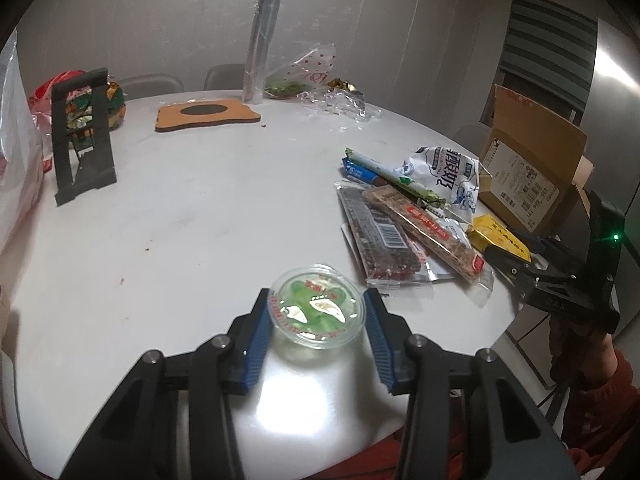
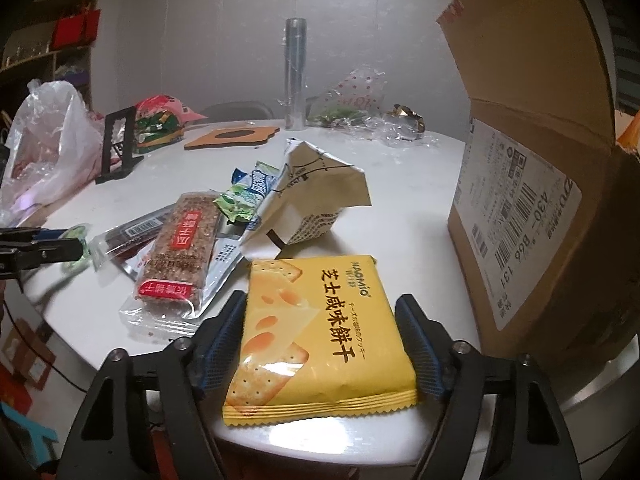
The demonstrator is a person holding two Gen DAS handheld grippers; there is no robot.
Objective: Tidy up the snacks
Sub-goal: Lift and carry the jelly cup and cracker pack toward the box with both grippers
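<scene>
Left gripper [image 1: 316, 316]: jaws apart on either side of the jelly cup [image 1: 317, 306]; the left pad looks to touch the cup's rim and the right pad sits just beside it, so whether they press on it I cannot tell.
Jelly cup: round, clear, with a green lid, upright on the white table [image 1: 192, 216] near its front edge.
Right gripper [image 2: 320, 340]: jaws apart around the yellow cracker pack [image 2: 320, 340]; the left pad is at the pack's edge, and a gap shows at the right pad.
Cracker pack: flat on the table at the near edge, just left of the box [image 2: 532, 200].
Box: brown cardboard with a flap raised and a white label on its side, at the right edge of the table.
Snack pile: a grain bar [image 2: 178, 248] in clear wrap lies over a dark bar [image 1: 370, 236] and a silver pouch; behind them lie a green-and-white stick pack [image 1: 394, 178] and a crumpled milk pouch [image 2: 316, 200]. In the left view the pile sits right of the cup and apart from it.
Far side: a clear roll [image 1: 262, 44] stands upright, with a dotted bag [image 1: 308, 74] and crinkled clear wrap to its right, and a brown mat [image 1: 206, 114] with a dark oval lies in front.
Far left: a black stand [image 1: 82, 136] with coloured snack bags [image 1: 110, 106] behind it, and a white plastic bag [image 2: 48, 136] at the edge.
</scene>
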